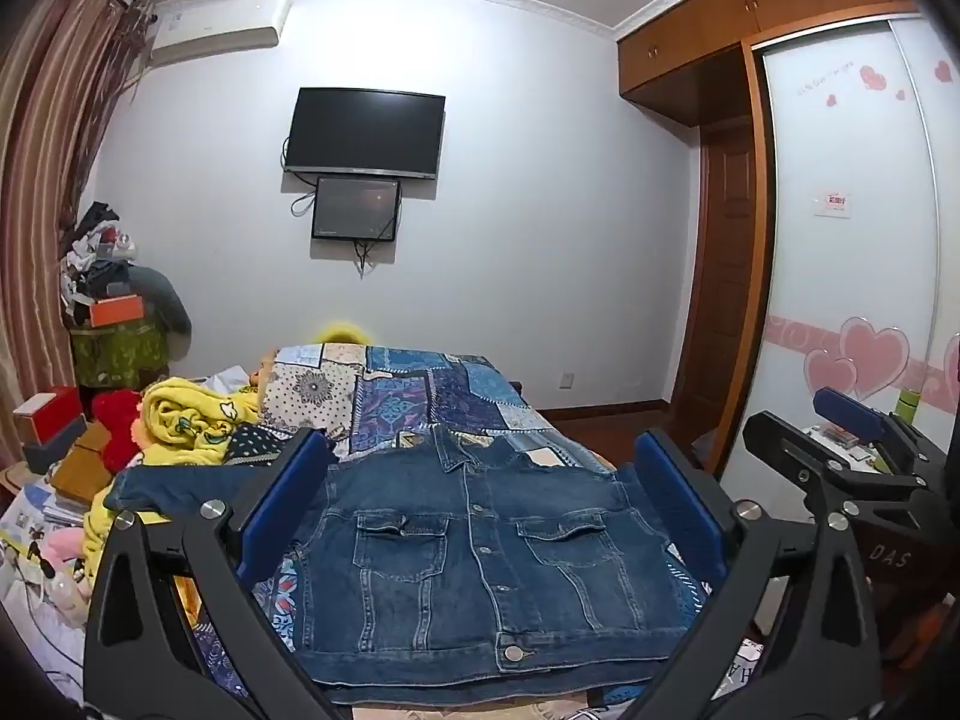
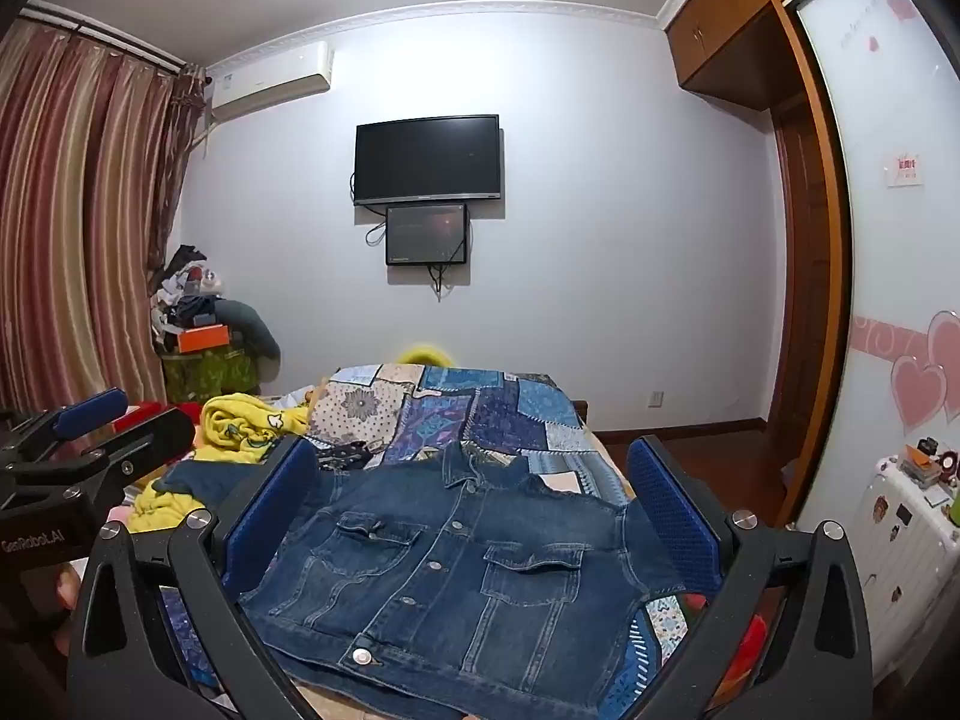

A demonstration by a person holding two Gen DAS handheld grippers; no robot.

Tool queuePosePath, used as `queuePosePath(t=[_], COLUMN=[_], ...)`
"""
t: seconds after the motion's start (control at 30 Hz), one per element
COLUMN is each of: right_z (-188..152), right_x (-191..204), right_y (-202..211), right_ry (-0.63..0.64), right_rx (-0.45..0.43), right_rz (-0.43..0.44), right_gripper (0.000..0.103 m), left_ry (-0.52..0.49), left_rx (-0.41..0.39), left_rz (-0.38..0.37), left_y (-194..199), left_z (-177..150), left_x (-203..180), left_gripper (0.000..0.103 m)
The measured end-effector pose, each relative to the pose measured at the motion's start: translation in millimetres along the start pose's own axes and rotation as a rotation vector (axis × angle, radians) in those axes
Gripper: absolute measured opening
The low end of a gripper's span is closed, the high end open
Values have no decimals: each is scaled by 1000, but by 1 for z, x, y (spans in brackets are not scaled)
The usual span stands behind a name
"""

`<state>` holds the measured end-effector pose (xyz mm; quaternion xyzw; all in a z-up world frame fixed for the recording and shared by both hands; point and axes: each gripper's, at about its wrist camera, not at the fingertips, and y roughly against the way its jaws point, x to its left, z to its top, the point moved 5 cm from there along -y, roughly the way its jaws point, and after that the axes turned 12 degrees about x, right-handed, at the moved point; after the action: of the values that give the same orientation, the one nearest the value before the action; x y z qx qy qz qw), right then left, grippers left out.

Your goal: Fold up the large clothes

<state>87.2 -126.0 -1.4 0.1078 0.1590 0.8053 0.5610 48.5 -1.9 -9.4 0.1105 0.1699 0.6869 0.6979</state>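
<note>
A dark blue denim jacket [image 1: 480,558] lies front up and buttoned on the patchwork bedspread [image 1: 420,396], collar toward the far wall; one sleeve stretches out to the left. It also shows in the right wrist view [image 2: 456,576]. My left gripper [image 1: 480,498] is open and empty, held above the jacket's near half. My right gripper [image 2: 474,510] is open and empty too, above the same jacket. The right gripper shows at the right edge of the left wrist view [image 1: 852,438]; the left gripper shows at the left edge of the right wrist view [image 2: 90,426].
A yellow blanket [image 1: 192,420] is bunched at the bed's left side beside a red plush [image 1: 117,420] and boxes. A cluttered pile [image 1: 108,300] stands by the curtain. A wardrobe [image 1: 852,210] and a white suitcase [image 2: 906,540] stand on the right. A TV [image 1: 366,132] hangs on the far wall.
</note>
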Motion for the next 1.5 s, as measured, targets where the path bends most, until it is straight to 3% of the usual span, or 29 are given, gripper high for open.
queuePosePath(t=[1.5], right_z=[-5], right_x=[0], right_y=[-8], right_ry=[-7], right_rx=[13], right_rz=[3], right_gripper=[103], left_ry=[4], left_rx=[19], left_rz=[18], left_y=[-8], left_z=[-5], left_x=[9], left_gripper=[103])
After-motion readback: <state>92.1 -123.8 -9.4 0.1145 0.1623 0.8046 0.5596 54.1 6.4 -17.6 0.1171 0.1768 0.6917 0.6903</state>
